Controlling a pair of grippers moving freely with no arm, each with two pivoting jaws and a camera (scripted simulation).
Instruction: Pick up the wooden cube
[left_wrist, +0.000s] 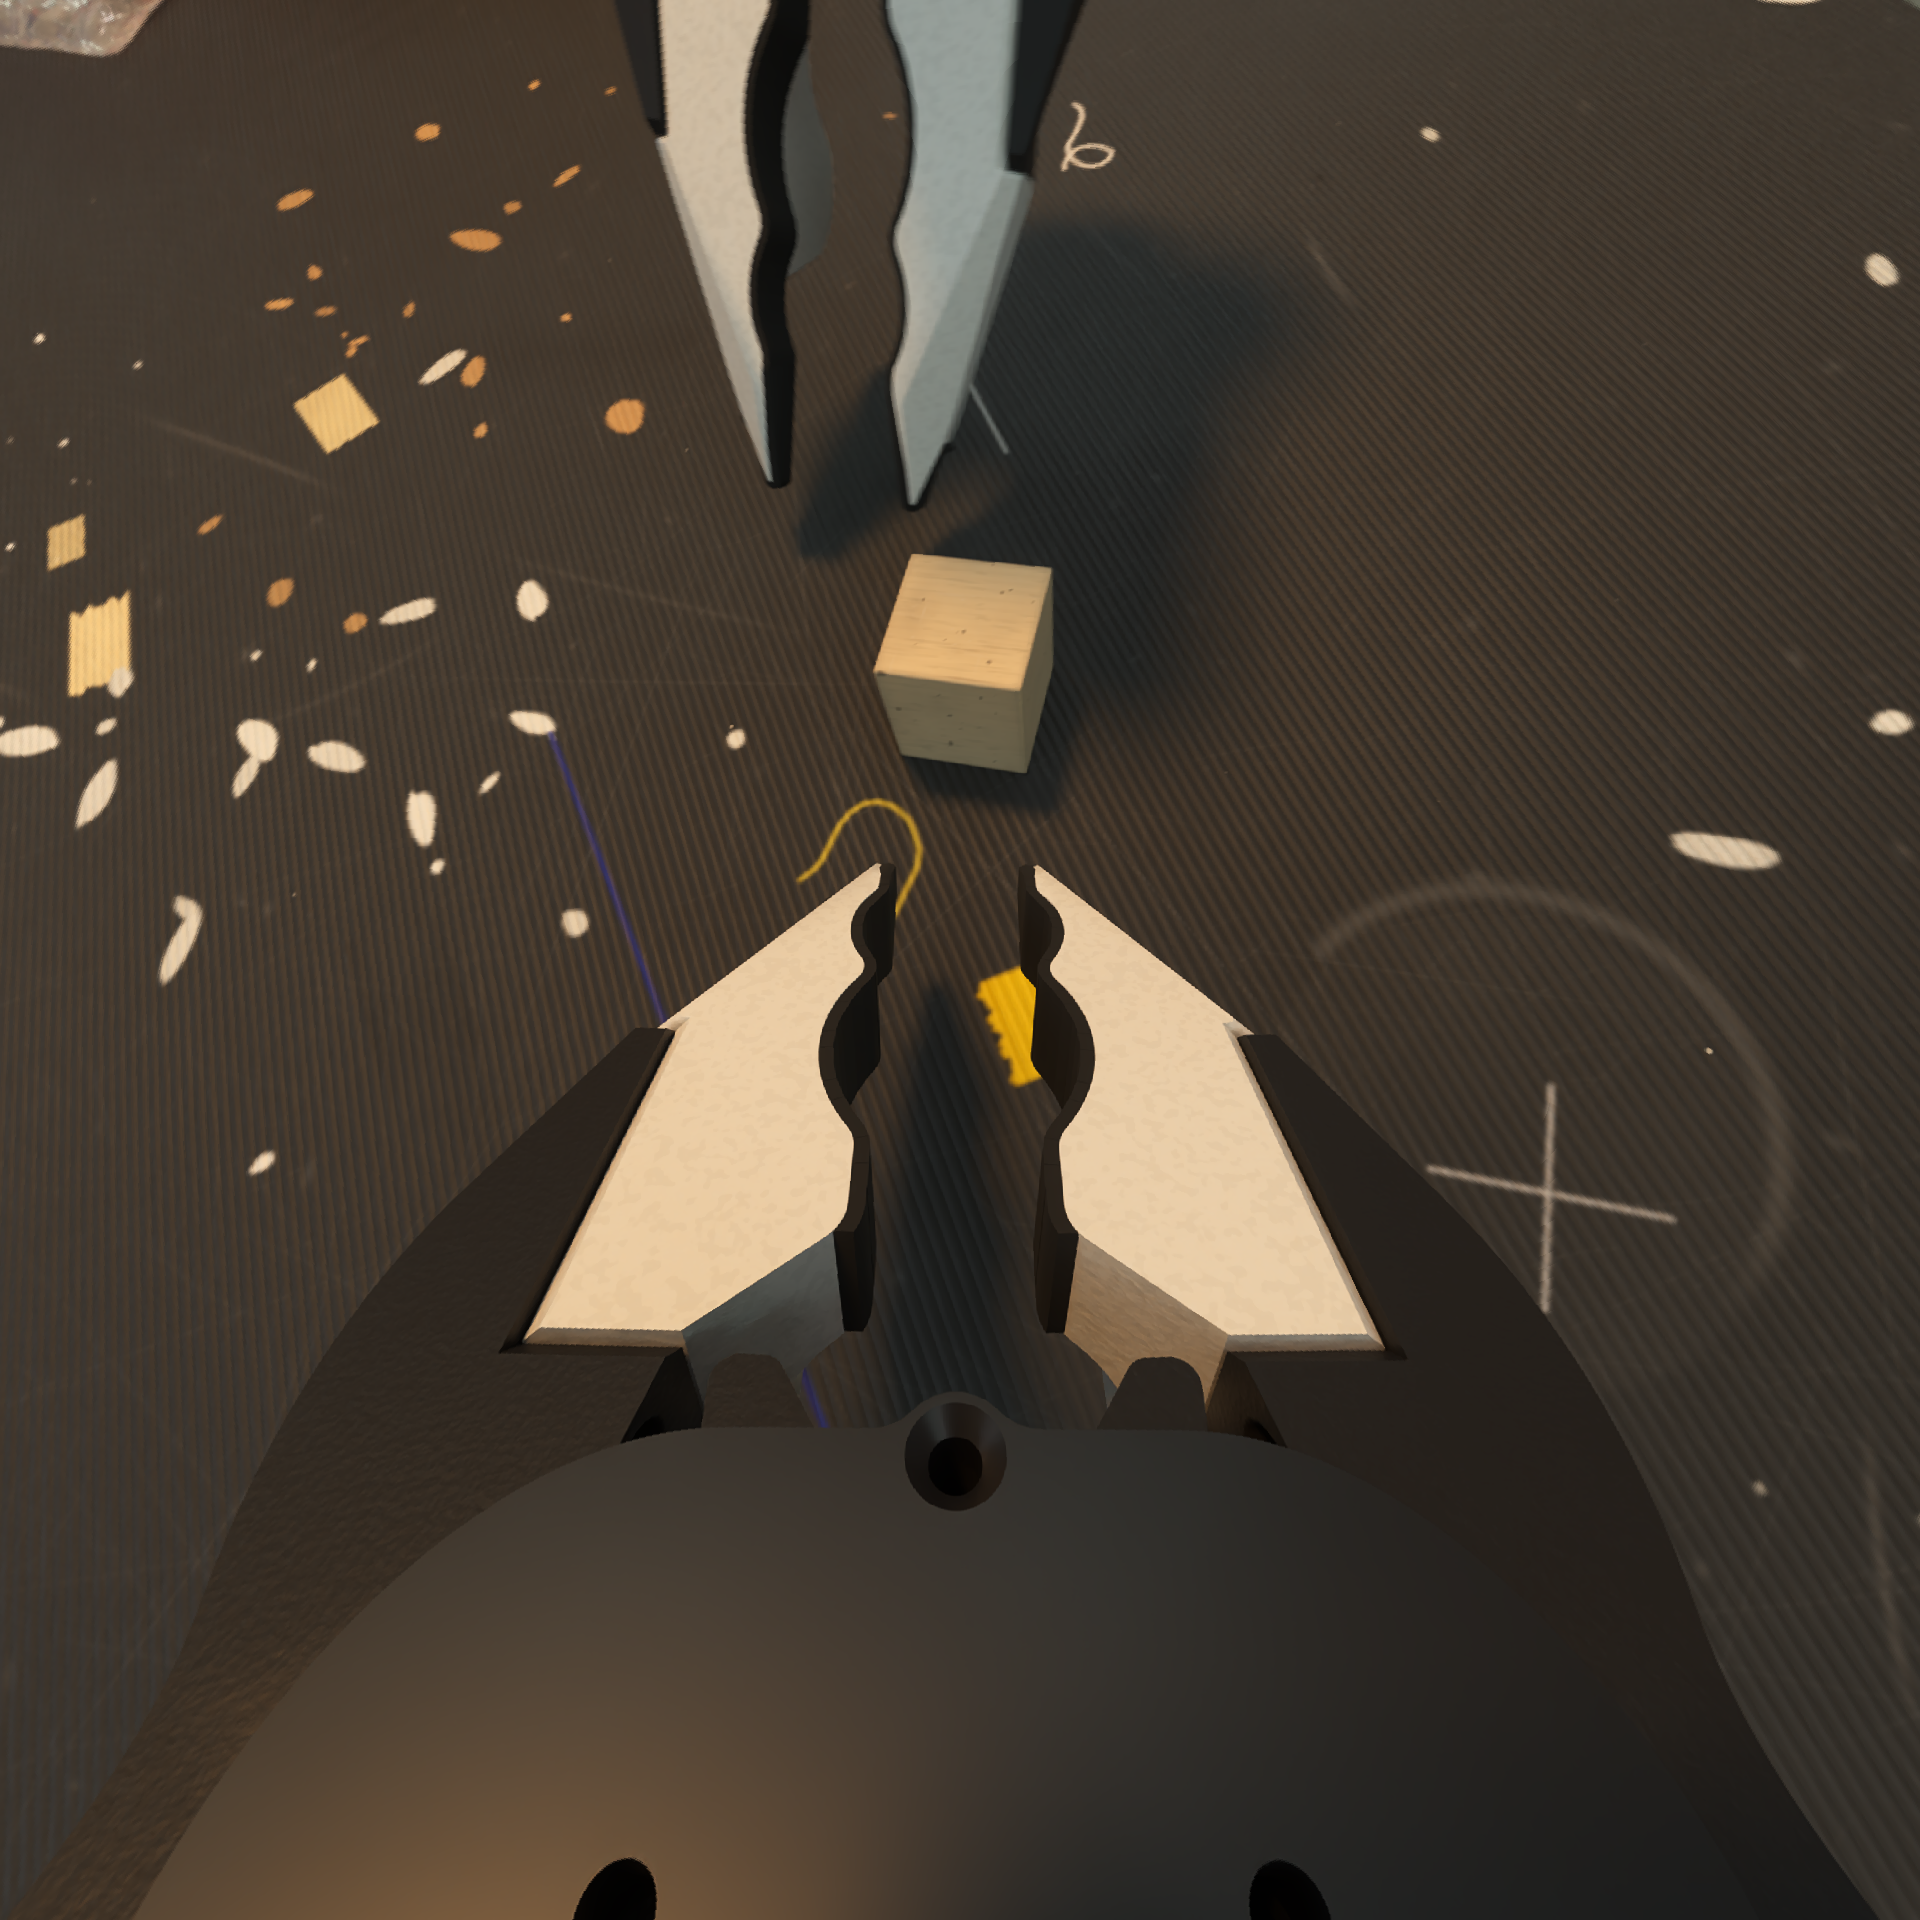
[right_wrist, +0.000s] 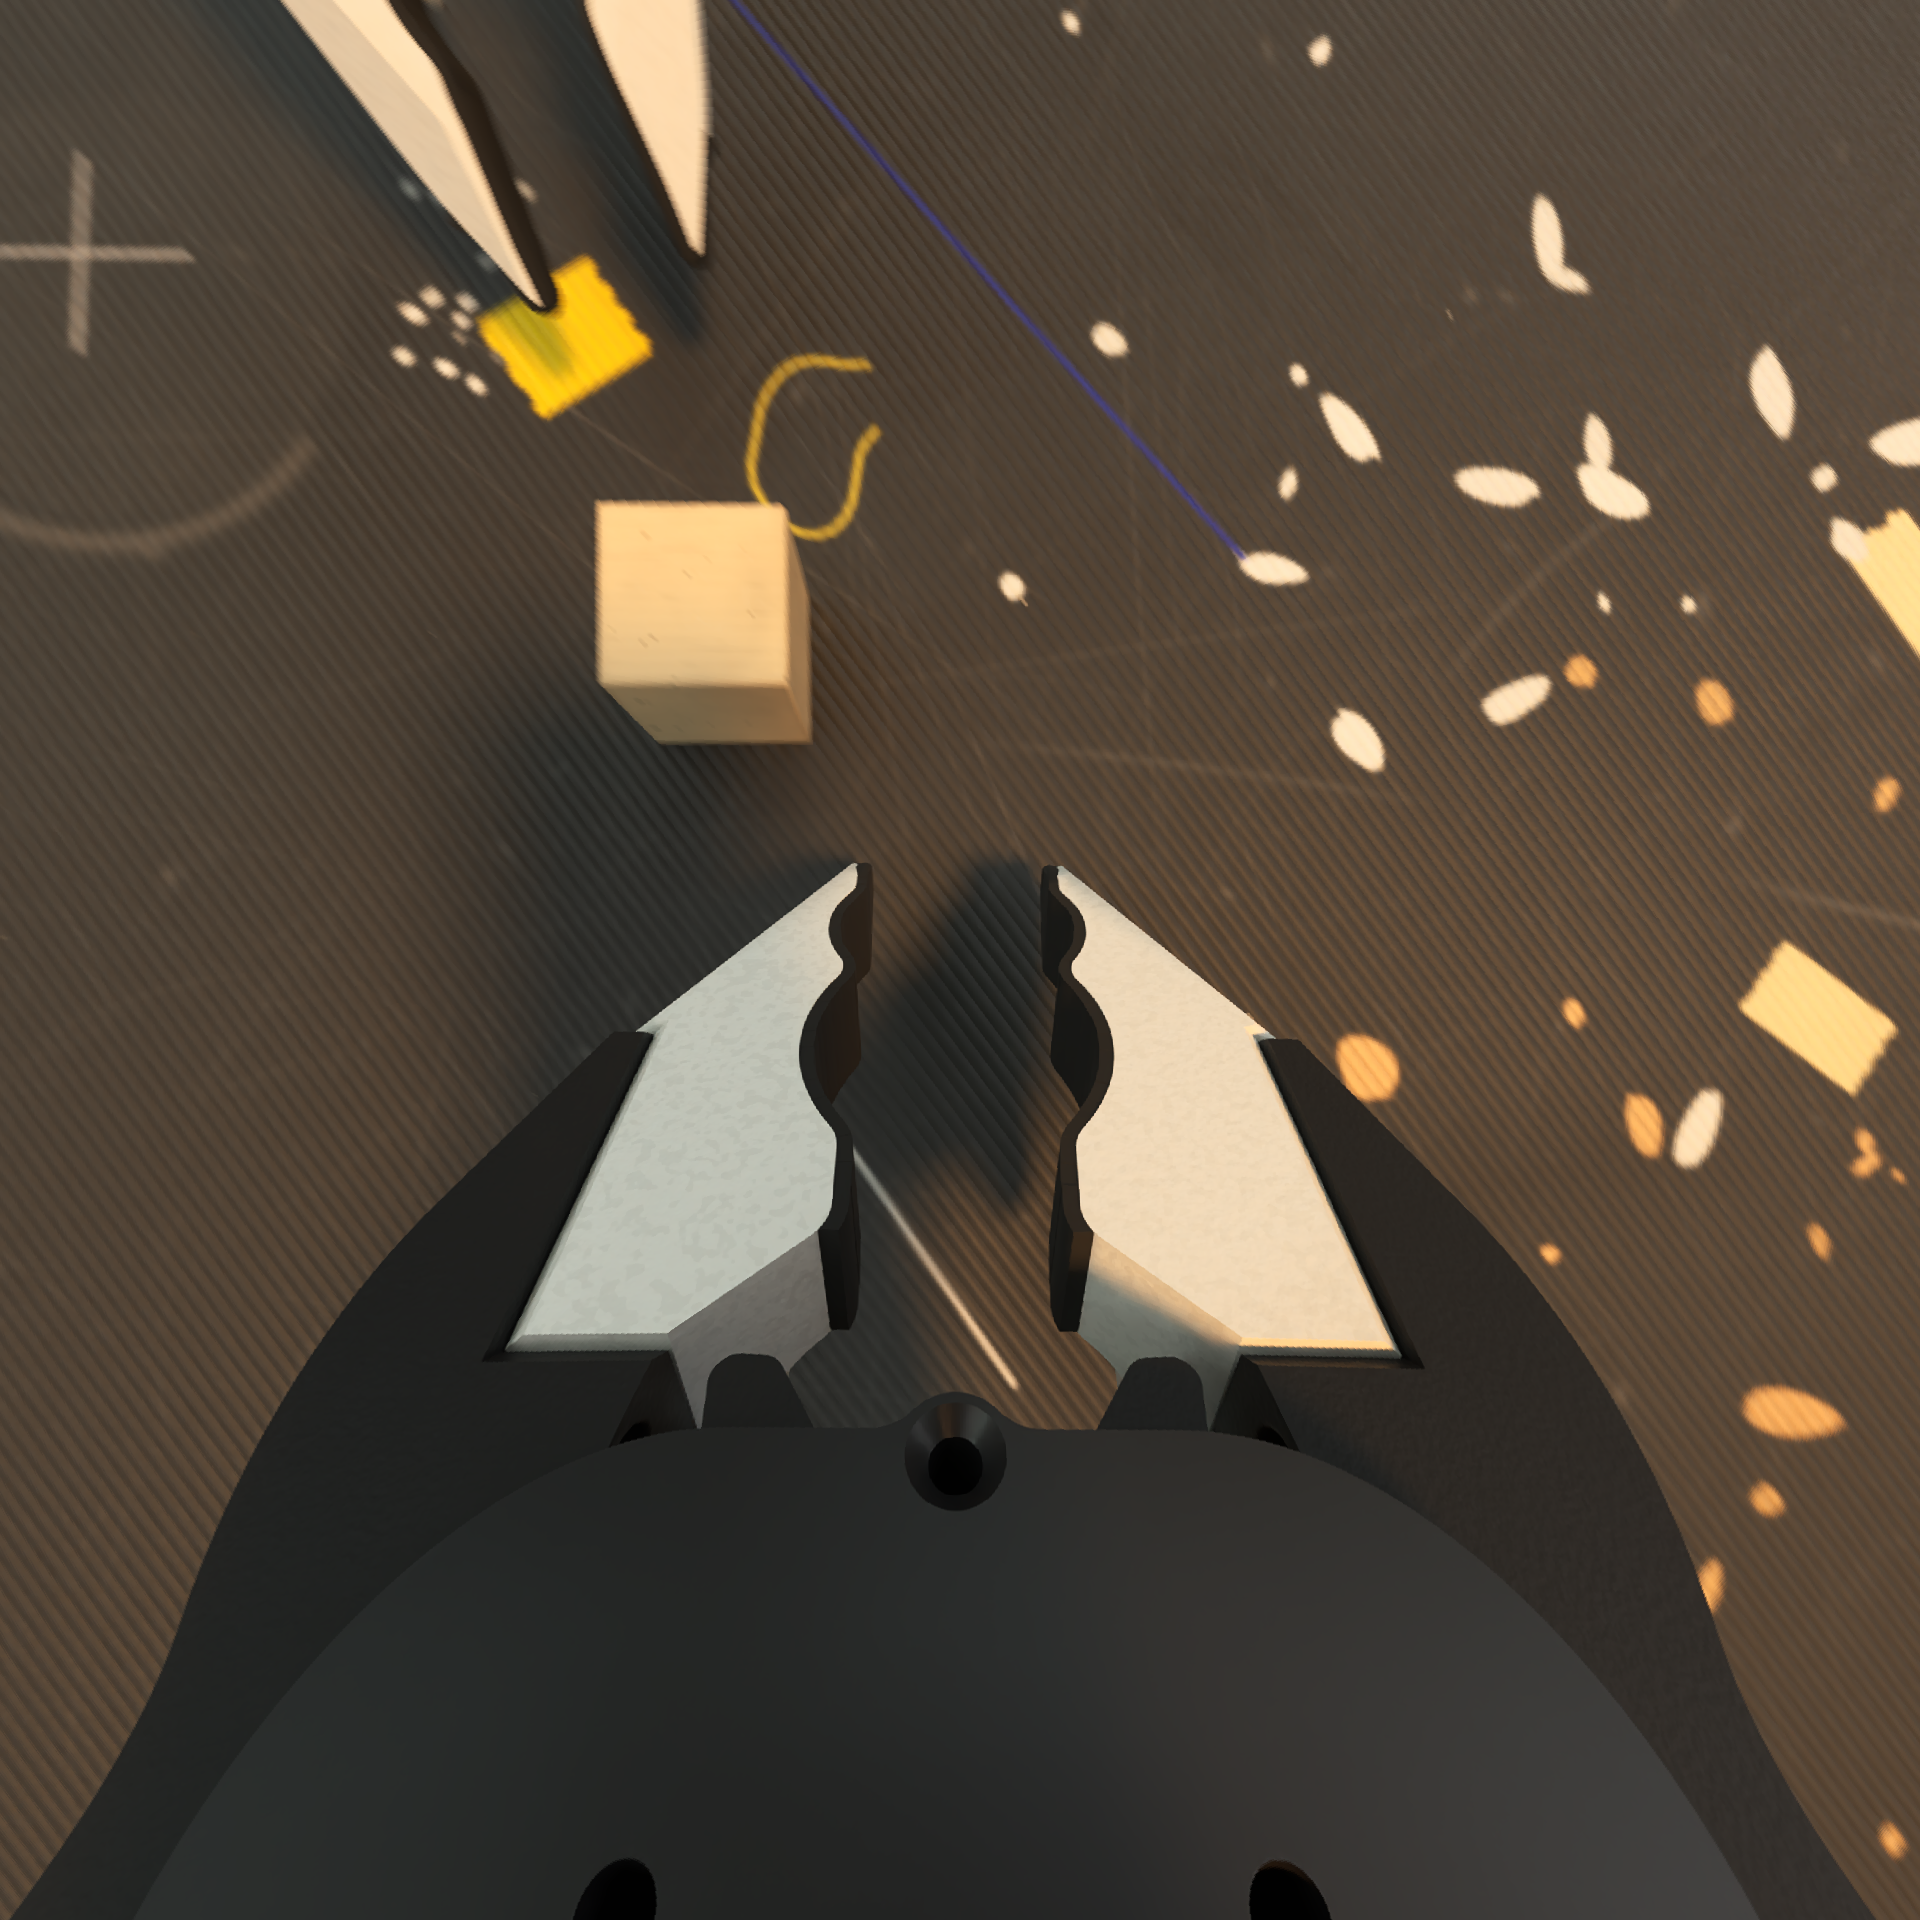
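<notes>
- The wooden cube (left_wrist: 966, 665) sits flat on the table (left_wrist: 1455, 623), just ahead of our left claw (left_wrist: 956, 873) and slightly to its right; it lies between the two claws, touching neither.
- Both claws are apart and hold nothing; the right claw (right_wrist: 956, 873) has the cube ahead and to its left.
- We judge the approach is the step in hand: we should pick one claw, centre its gap on the cube, and square the fingers to opposite faces.
- We should go low before closing, keeping the other claw clear.
</notes>
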